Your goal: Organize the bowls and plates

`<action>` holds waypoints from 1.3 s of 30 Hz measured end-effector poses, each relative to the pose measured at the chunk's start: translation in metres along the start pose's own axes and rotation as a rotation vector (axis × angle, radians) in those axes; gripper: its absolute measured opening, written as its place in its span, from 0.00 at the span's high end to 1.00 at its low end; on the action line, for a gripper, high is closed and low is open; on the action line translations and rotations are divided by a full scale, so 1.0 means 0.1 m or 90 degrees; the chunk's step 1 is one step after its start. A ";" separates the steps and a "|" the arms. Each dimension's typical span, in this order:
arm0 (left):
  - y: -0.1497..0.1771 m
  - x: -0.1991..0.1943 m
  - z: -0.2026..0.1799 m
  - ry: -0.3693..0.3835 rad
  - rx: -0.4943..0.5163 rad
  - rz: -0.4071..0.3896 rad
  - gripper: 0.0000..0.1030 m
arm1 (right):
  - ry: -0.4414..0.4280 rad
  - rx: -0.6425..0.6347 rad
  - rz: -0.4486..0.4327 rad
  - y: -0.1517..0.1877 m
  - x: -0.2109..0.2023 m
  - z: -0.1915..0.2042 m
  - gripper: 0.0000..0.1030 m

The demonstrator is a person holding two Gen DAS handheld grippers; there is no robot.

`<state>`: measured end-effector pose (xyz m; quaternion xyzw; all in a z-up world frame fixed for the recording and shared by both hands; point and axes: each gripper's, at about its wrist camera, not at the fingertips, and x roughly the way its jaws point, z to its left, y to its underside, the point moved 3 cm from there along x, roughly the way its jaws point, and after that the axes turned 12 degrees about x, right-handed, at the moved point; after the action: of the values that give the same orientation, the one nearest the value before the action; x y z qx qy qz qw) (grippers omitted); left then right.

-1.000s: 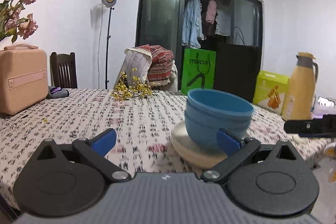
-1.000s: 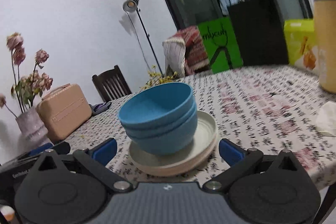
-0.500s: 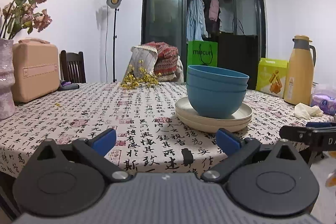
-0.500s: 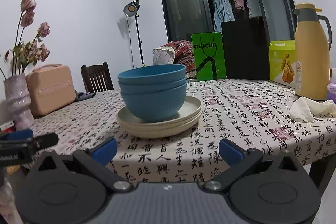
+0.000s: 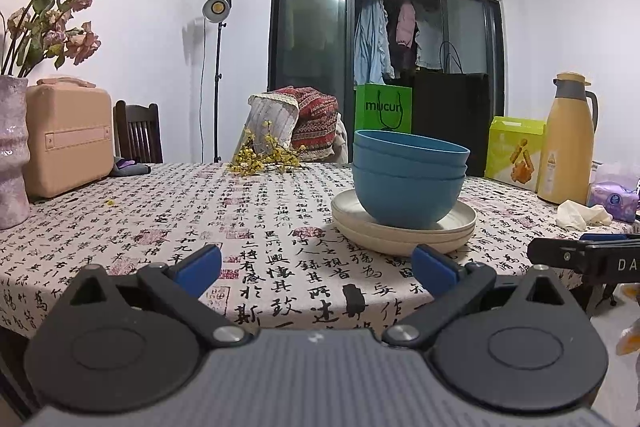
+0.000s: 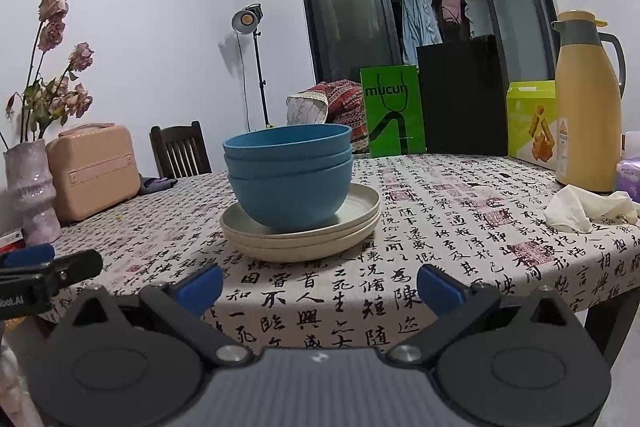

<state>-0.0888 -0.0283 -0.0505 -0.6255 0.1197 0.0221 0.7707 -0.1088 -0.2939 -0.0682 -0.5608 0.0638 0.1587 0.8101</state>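
Three nested blue bowls (image 5: 408, 183) (image 6: 290, 179) stand on a stack of cream plates (image 5: 456, 231) (image 6: 360, 223) on the patterned tablecloth. My left gripper (image 5: 316, 269) hangs open at the table's near edge, left of and short of the stack, nothing between its fingers. My right gripper (image 6: 318, 285) is open too, just off the near edge in front of the stack, holding nothing. Each view shows the other gripper at its side edge.
On the table stand a pink case (image 5: 68, 135), a vase of dried flowers (image 5: 12, 155), yellow sprigs (image 5: 264, 157), a yellow thermos (image 6: 586, 107), a green box (image 6: 532, 123), crumpled tissue (image 6: 580, 209) and a purple tissue pack (image 5: 614, 197). A chair (image 6: 180, 151) stands behind.
Both grippers have pulled back from the stack towards the table's near edge and dropped lower. The bowls and plates stay where they were.
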 end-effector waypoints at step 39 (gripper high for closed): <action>0.00 0.01 0.02 0.006 0.002 -0.004 0.00 | -0.002 -0.001 -0.001 -0.02 0.05 0.00 0.00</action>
<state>-0.0871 -0.0261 -0.0501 -0.6246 0.1212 0.0166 0.7713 -0.1034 -0.2934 -0.0680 -0.5612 0.0622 0.1588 0.8100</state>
